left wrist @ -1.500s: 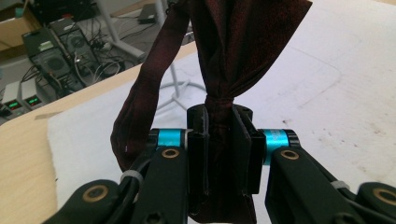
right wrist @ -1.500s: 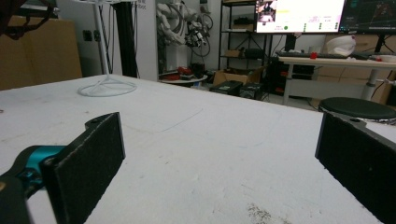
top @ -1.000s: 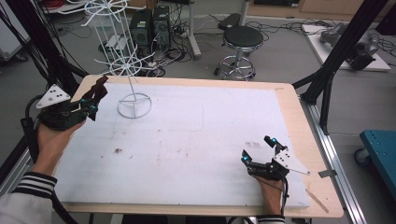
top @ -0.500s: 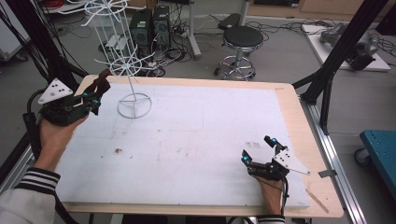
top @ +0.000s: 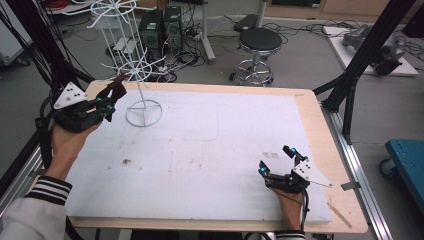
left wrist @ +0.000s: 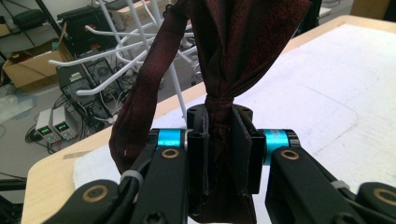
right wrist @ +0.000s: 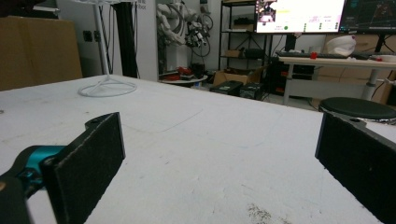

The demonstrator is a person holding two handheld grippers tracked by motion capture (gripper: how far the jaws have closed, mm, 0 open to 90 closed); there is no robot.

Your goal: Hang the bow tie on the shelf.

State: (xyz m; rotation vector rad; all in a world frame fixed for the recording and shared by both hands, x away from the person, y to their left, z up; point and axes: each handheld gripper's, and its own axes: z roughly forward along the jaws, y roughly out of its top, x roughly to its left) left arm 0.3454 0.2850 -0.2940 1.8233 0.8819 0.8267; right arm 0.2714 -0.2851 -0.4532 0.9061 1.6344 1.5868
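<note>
A wide bare stretch of the white-covered bench (top: 210, 150) is left between the 2 grippers. At its far left corner, beside the white wire rack (top: 137, 75), a dark red cloth (left wrist: 233, 56) is pinched by the left gripper (top: 102, 102). The right gripper (top: 277, 160) is rested near the near right edge, jaws spread.

object: dark red tie (left wrist: 243, 51) | state: folded, bunched, pinched at its middle | pose: lifted, loop drooping sideways | place: above the table's far left corner (top: 95, 87)

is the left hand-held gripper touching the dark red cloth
Touching. The left gripper view shows the left hand-held gripper with both black pads squeezing a bunched fold of the dark red fabric cloth.
</note>
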